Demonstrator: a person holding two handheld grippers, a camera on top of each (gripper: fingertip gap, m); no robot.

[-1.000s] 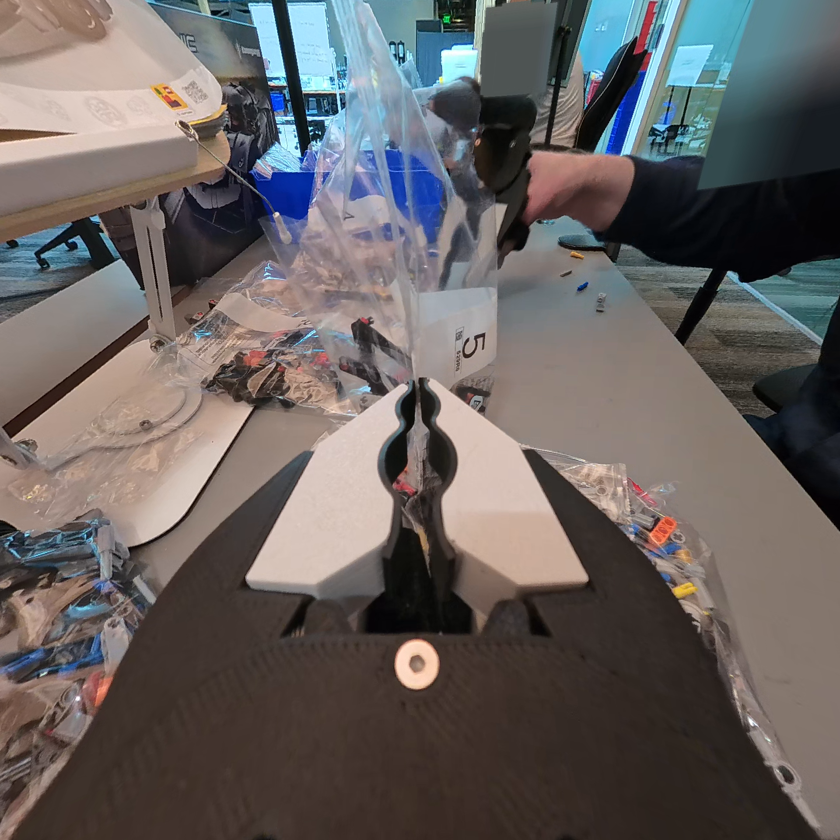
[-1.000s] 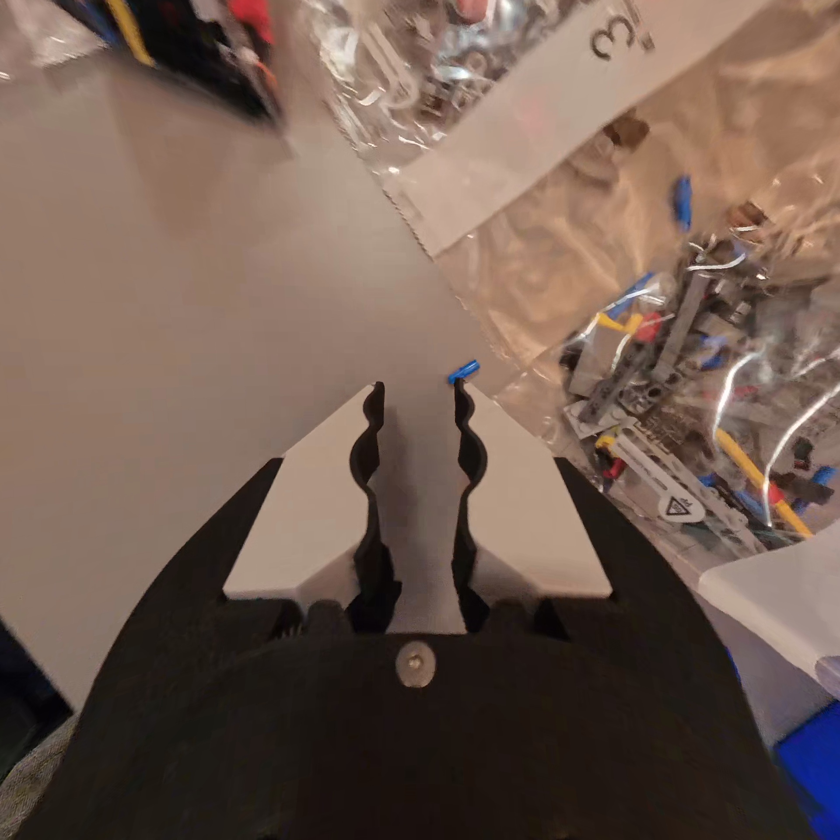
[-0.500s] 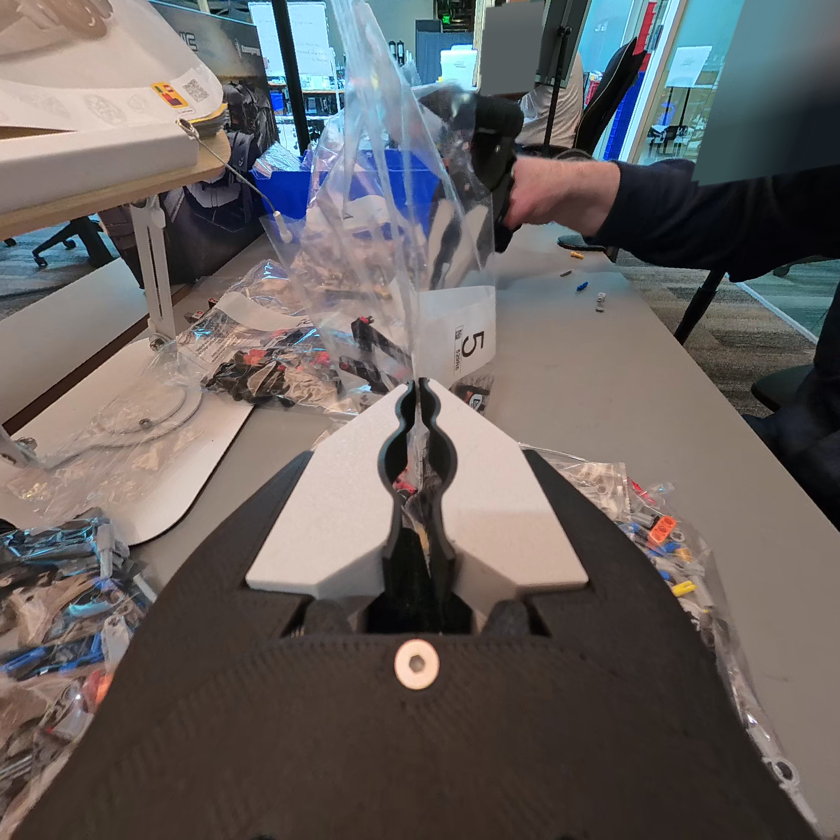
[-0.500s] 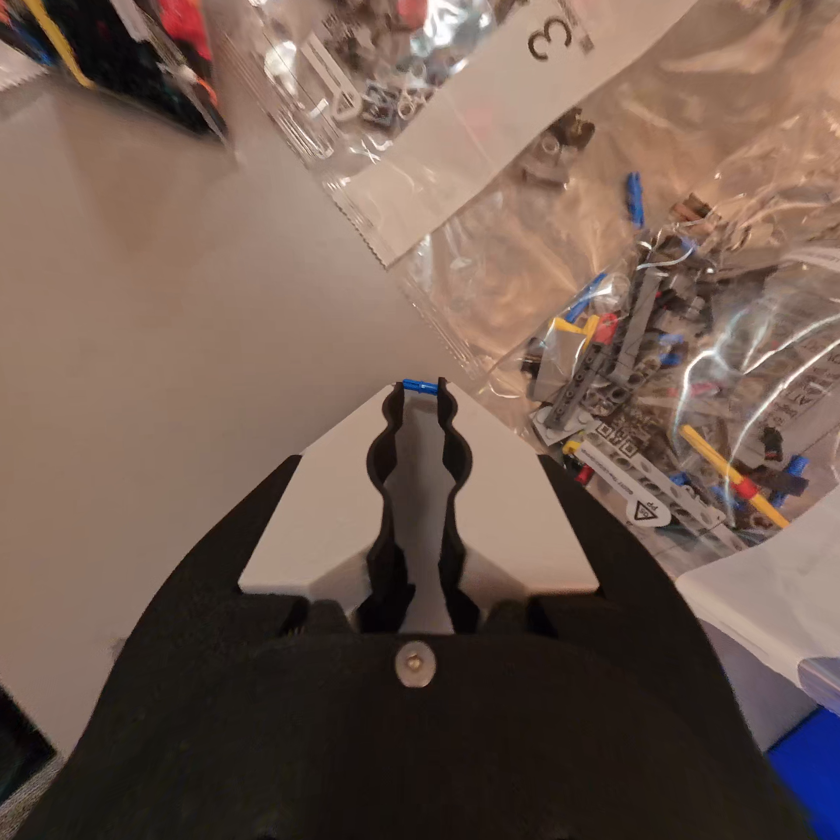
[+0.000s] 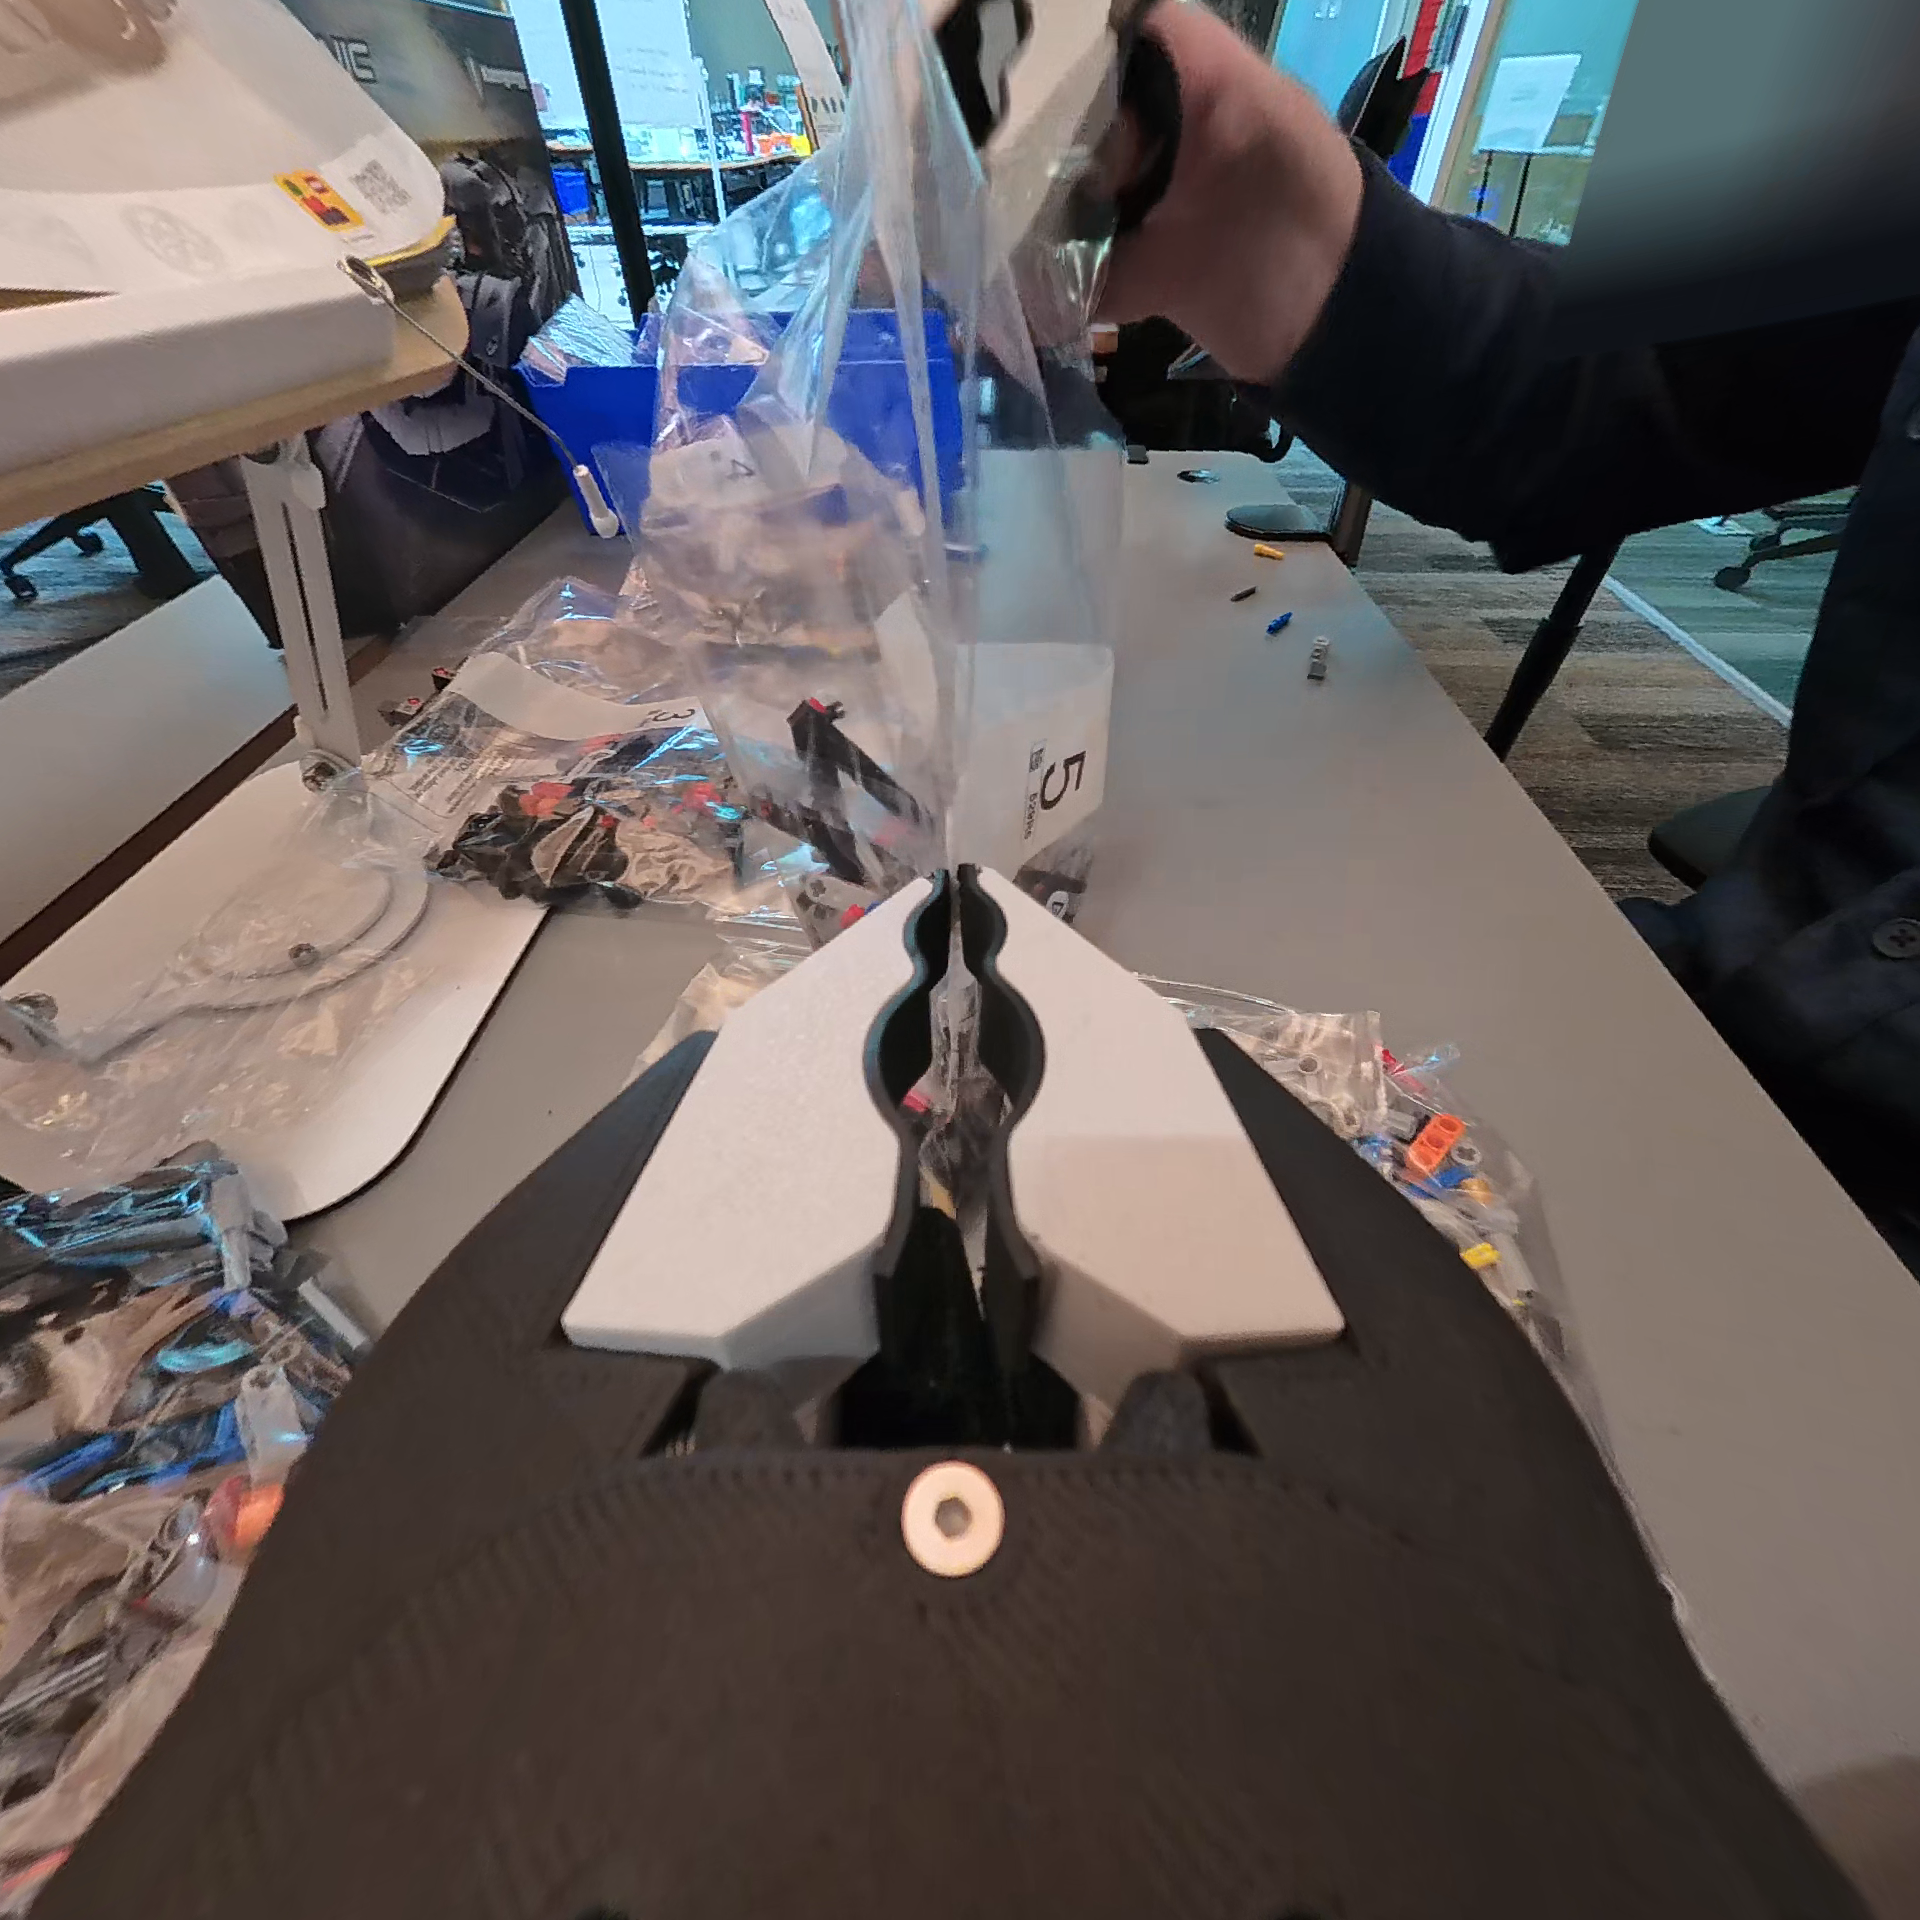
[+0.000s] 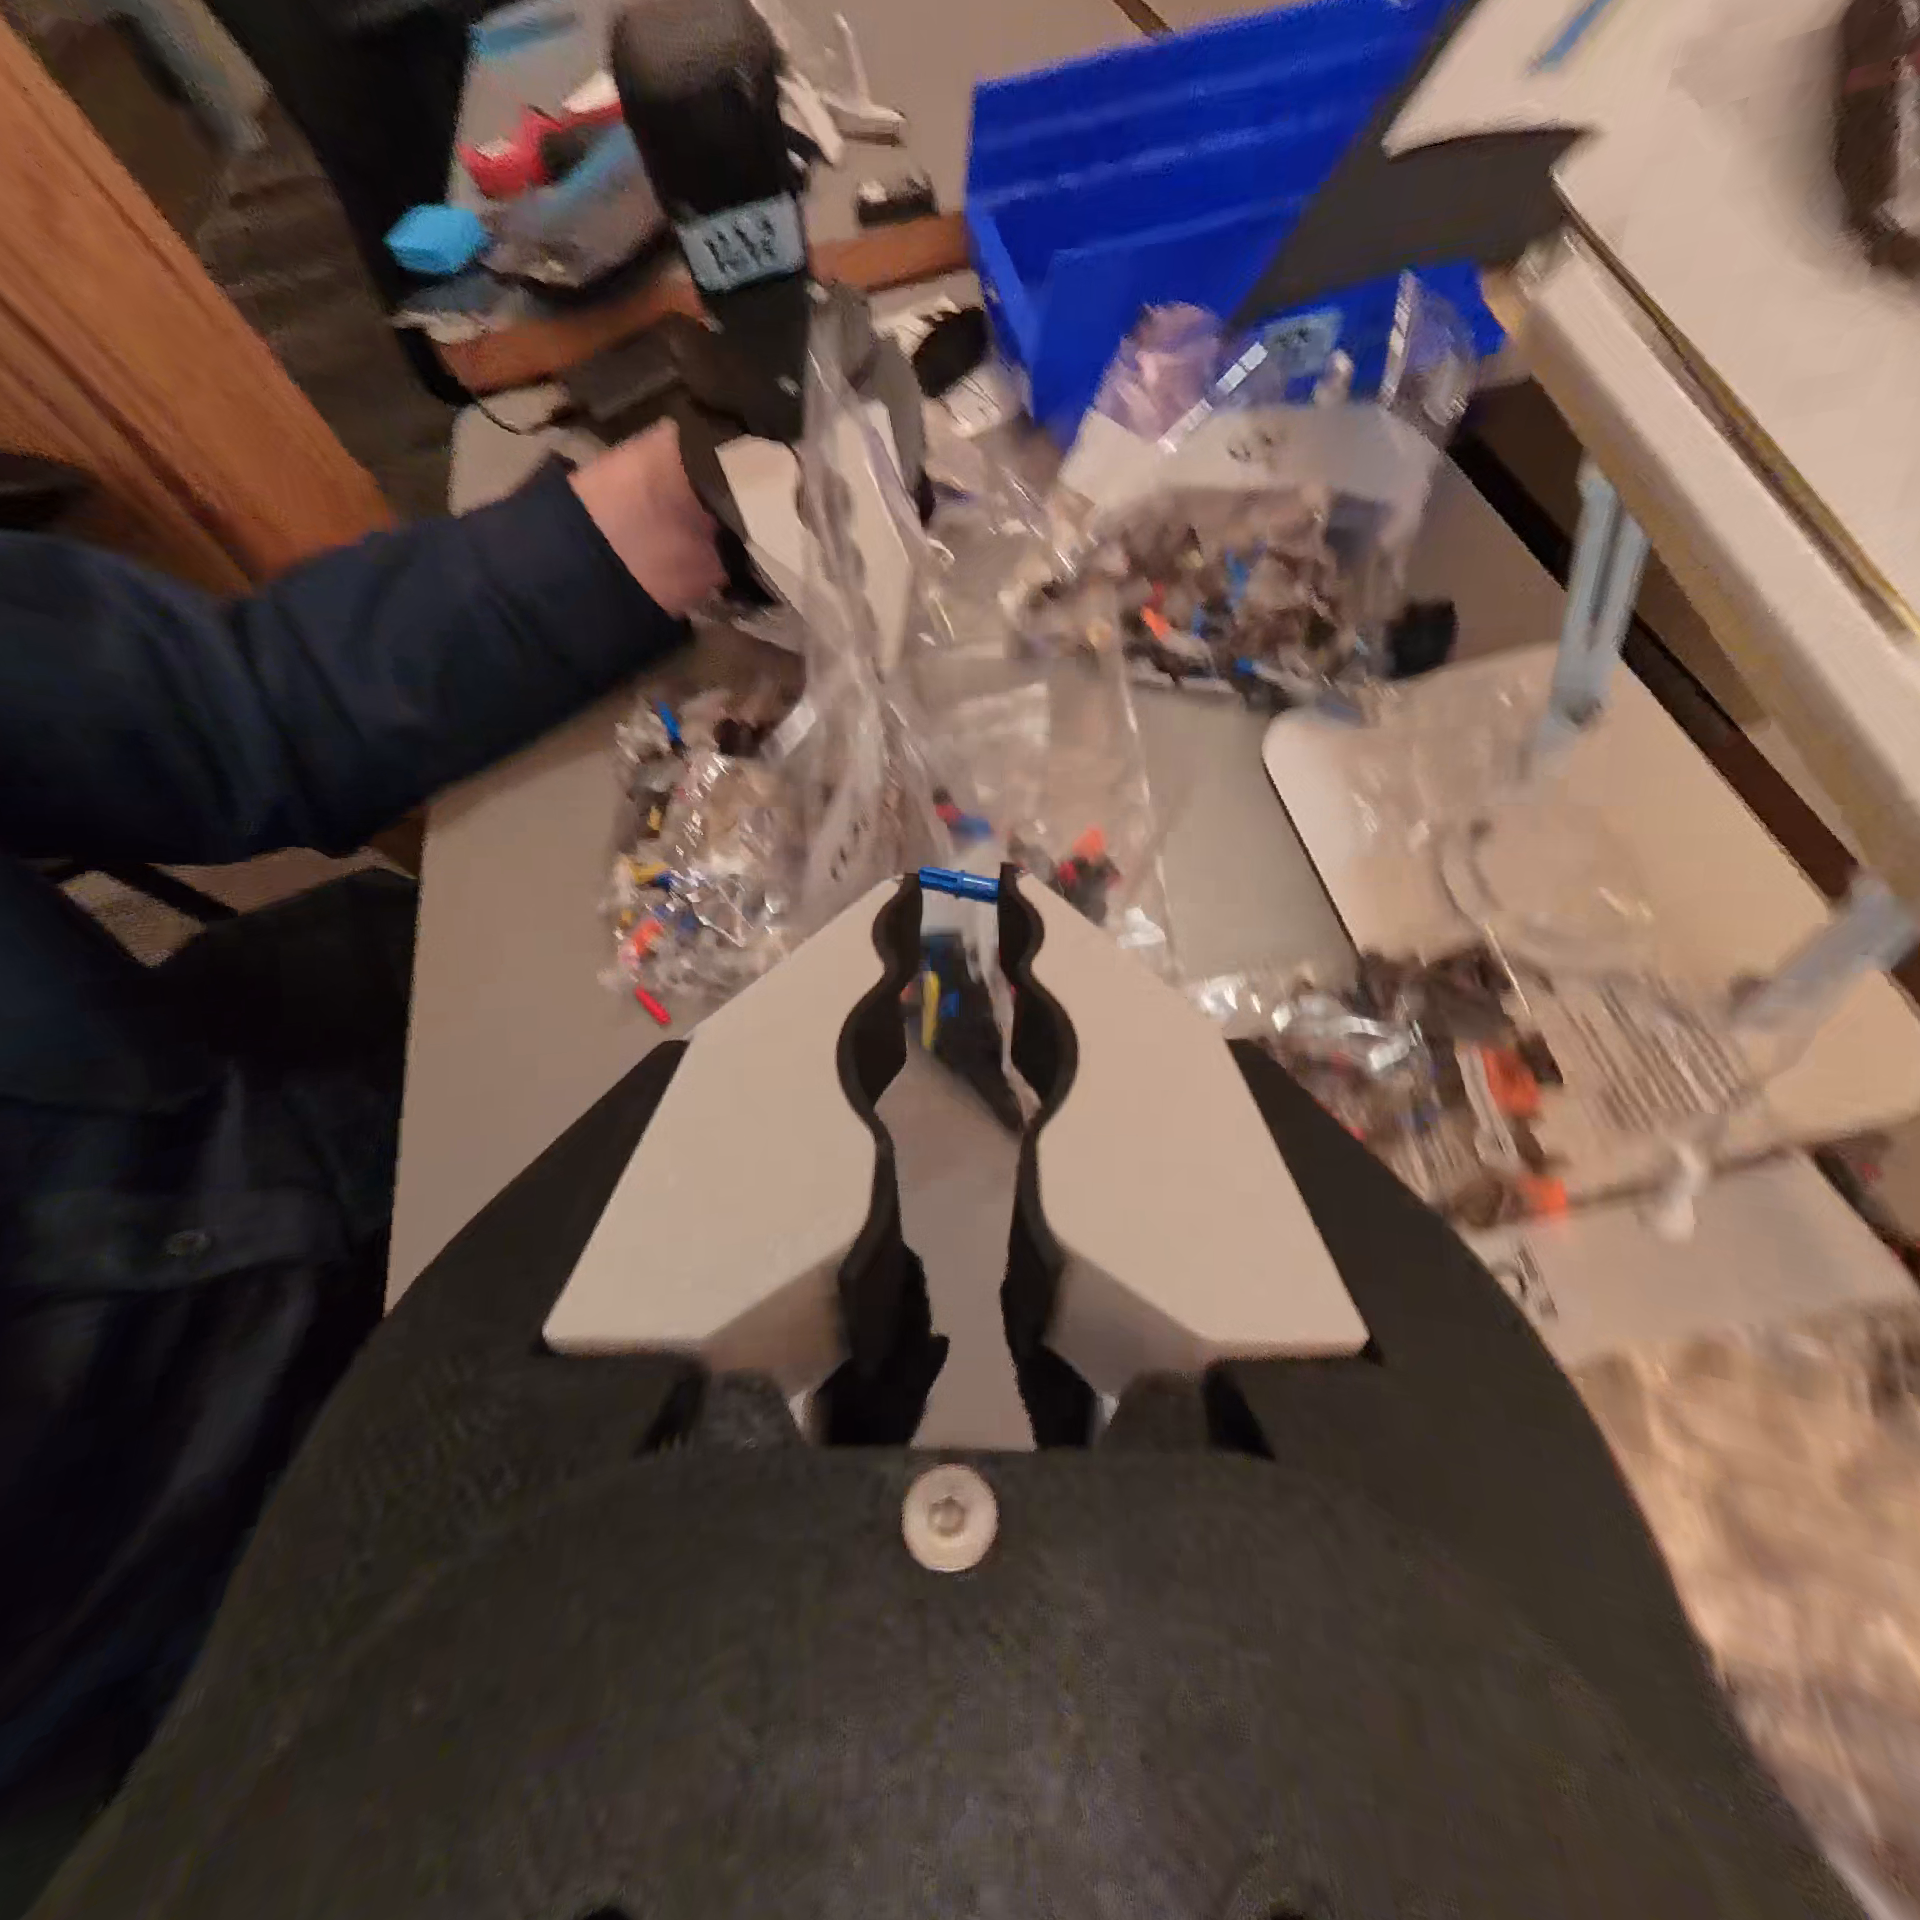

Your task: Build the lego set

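**Bag pinched in the left gripper, blue pin in the right**

In the left wrist view, our left gripper (image 5: pixel 954 878) has its fingers (image 5: pixel 810 1081) closed on a clear plastic bag (image 5: pixel 935 499) that rises upright from the tips, its white numbered panel just beyond them. Higher up, a hand (image 5: pixel 1236 197) in a dark sleeve holds the right gripper (image 5: pixel 997 62) at the bag's top edge — blurred there. More bags of lego parts (image 5: pixel 582 821) lie on the grey tabletop (image 5: pixel 1351 935), and a few loose pieces (image 5: pixel 1280 621) sit well apart on the far right.

In the right wrist view, our right gripper (image 6: pixel 959 881) has its fingers (image 6: pixel 1132 1143) clamped on a small blue pin (image 6: pixel 957 880), held crosswise between the tips above the tabletop (image 6: pixel 499 1039). Beyond it, the left gripper (image 6: pixel 800 488) holds the bag (image 6: pixel 862 665) — bags of parts (image 6: pixel 686 862) are spread below, and a blue bin (image 6: pixel 1164 208) stands behind.
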